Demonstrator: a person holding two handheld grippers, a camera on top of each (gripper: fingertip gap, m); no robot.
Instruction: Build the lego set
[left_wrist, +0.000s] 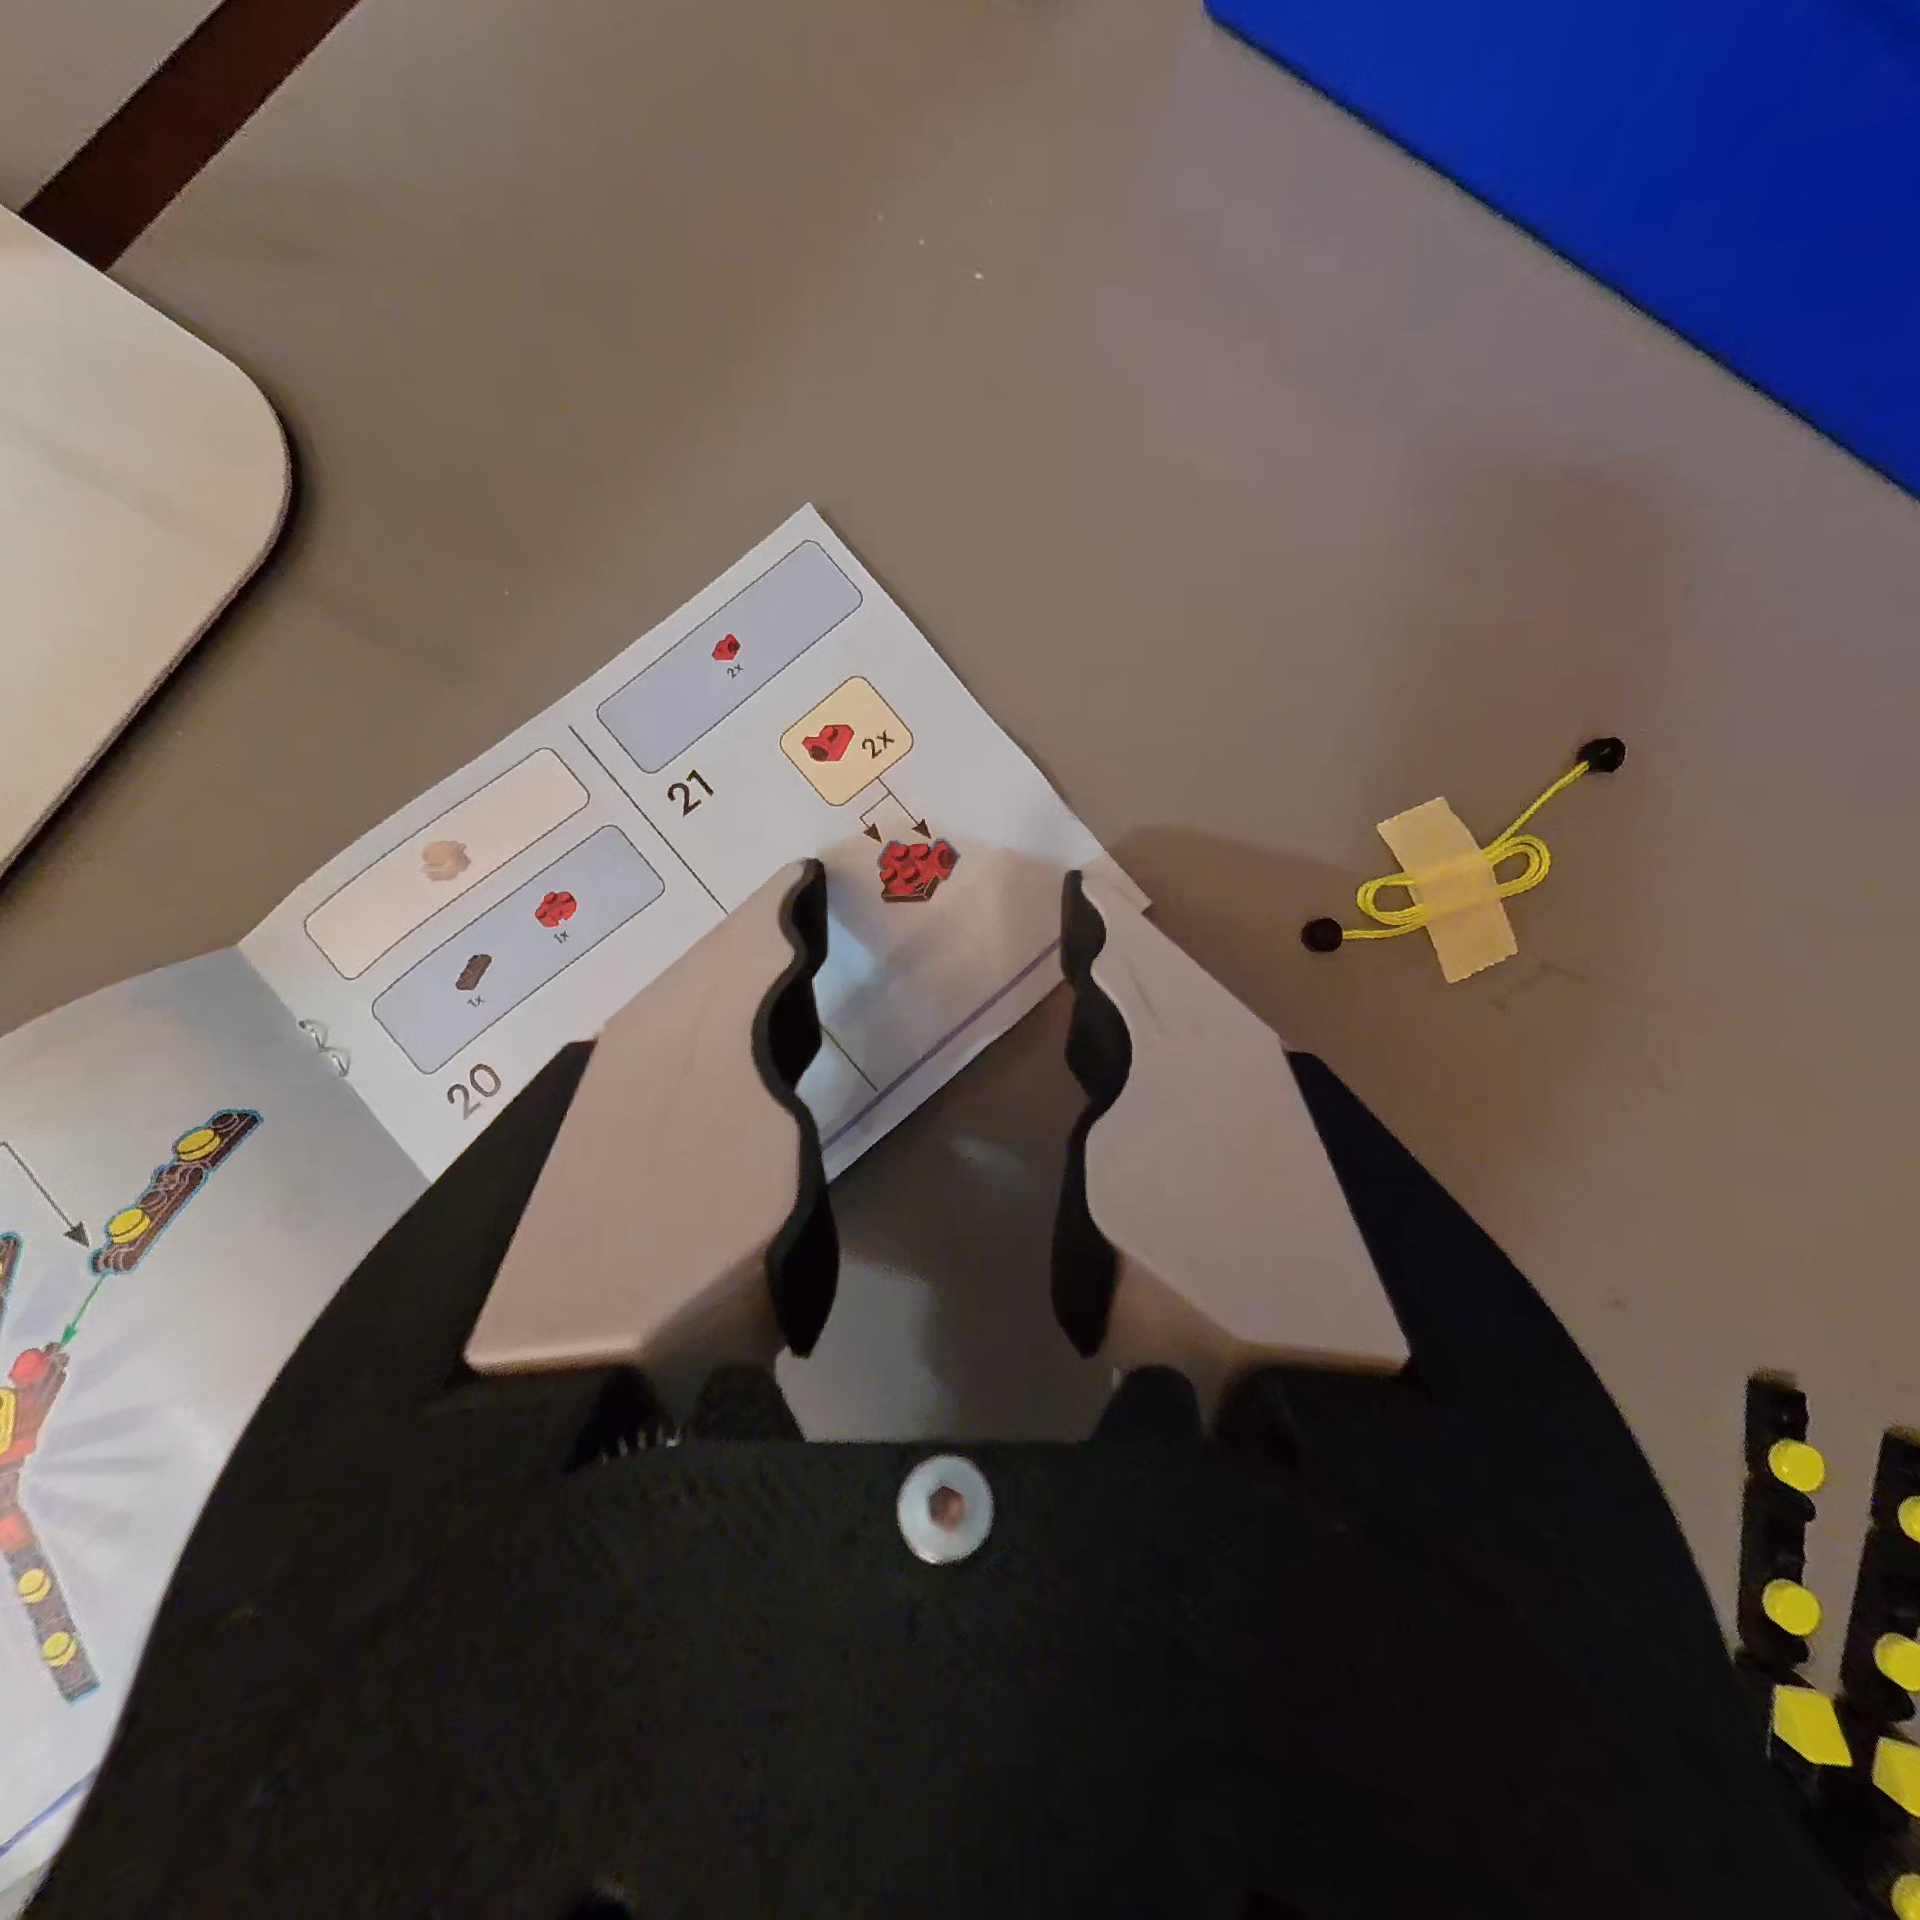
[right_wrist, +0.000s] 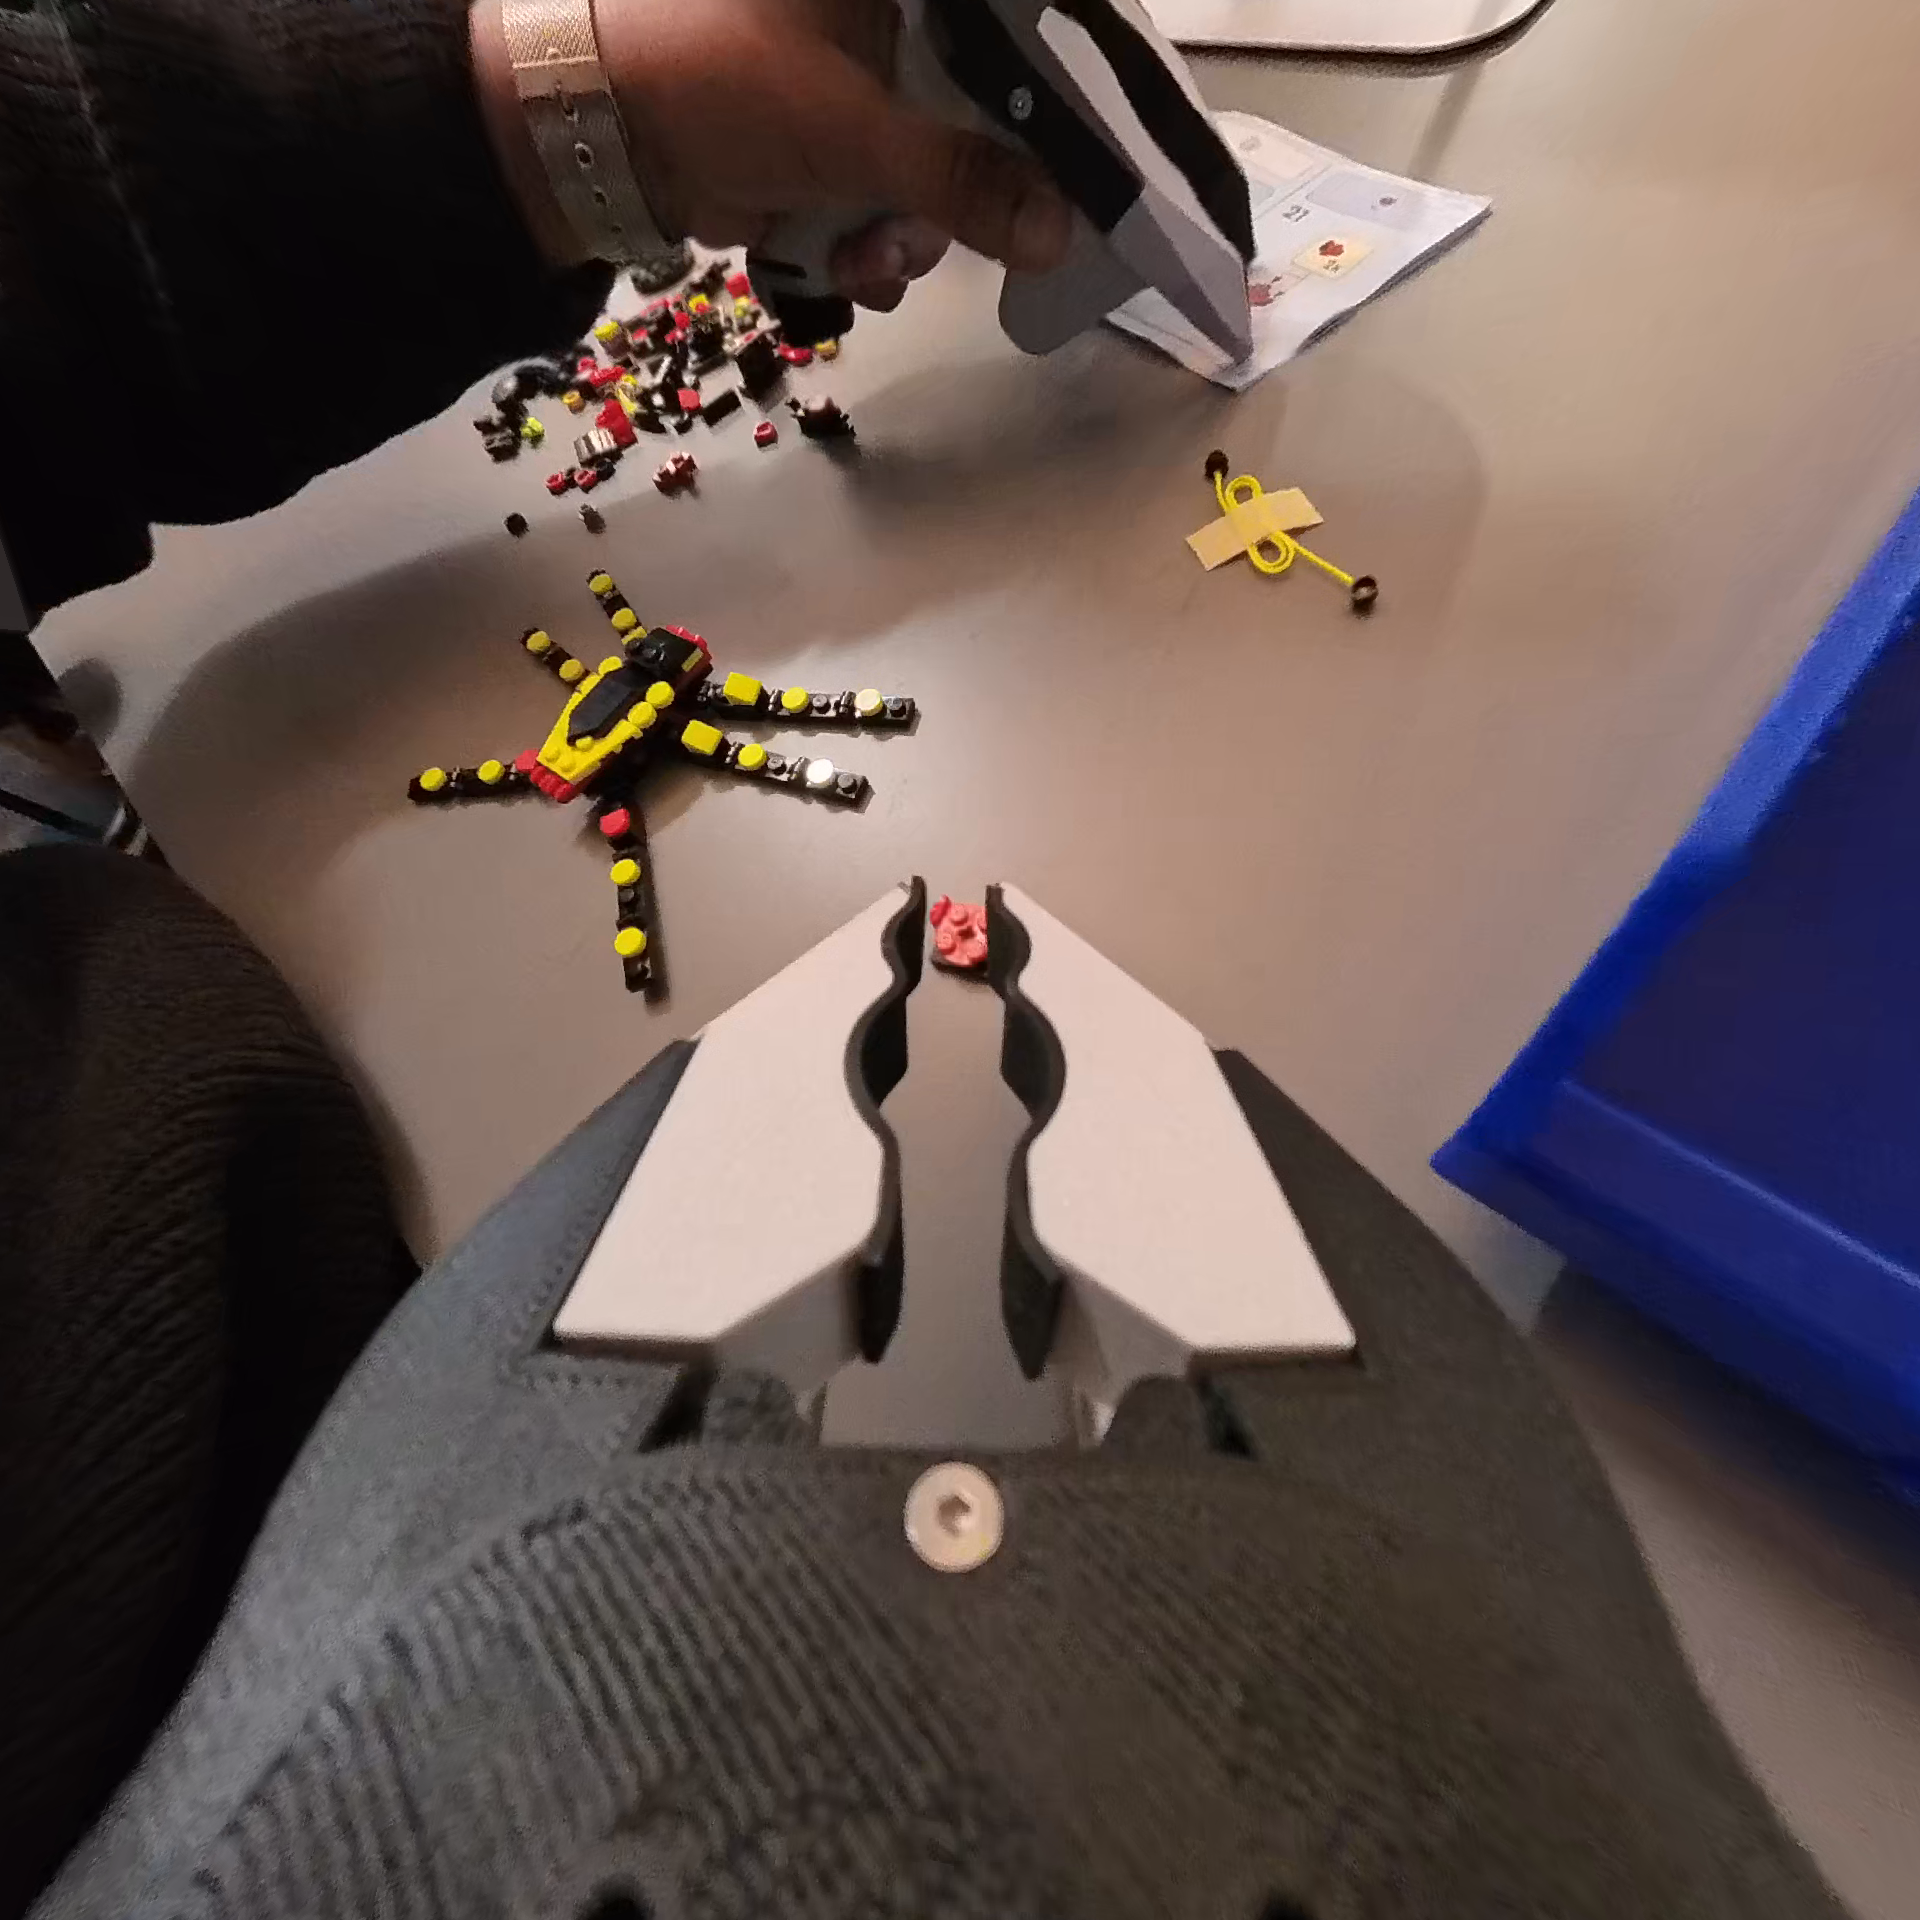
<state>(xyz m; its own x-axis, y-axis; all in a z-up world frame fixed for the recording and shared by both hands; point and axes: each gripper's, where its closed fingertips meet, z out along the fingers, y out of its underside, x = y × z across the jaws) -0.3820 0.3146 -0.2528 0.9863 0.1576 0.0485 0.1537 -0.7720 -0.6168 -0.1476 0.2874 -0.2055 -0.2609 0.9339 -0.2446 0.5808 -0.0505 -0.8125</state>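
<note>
A black, yellow and red lego spider model (right_wrist: 623, 727) lies on the grey table; two of its legs show in the left wrist view (left_wrist: 1829, 1610). My right gripper (right_wrist: 954, 902) is shut on a small red lego piece (right_wrist: 961, 933), held at the fingertips low over the table in front of the spider. My left gripper (left_wrist: 945, 881) is open and empty, its fingertips over the open instruction booklet (left_wrist: 520, 935). In the right wrist view a hand holds the left gripper (right_wrist: 1195, 343) down on the booklet (right_wrist: 1371, 229). A pile of loose lego pieces (right_wrist: 665, 384) lies beyond the spider.
A yellow string with black ends, taped in a bundle (left_wrist: 1444, 888), lies right of the booklet and also shows in the right wrist view (right_wrist: 1257, 520). A blue bin (right_wrist: 1766, 935) stands at the right (left_wrist: 1662, 208). A white rounded object (left_wrist: 104, 468) sits at far left. A dark sleeve (right_wrist: 156, 260) covers the left.
</note>
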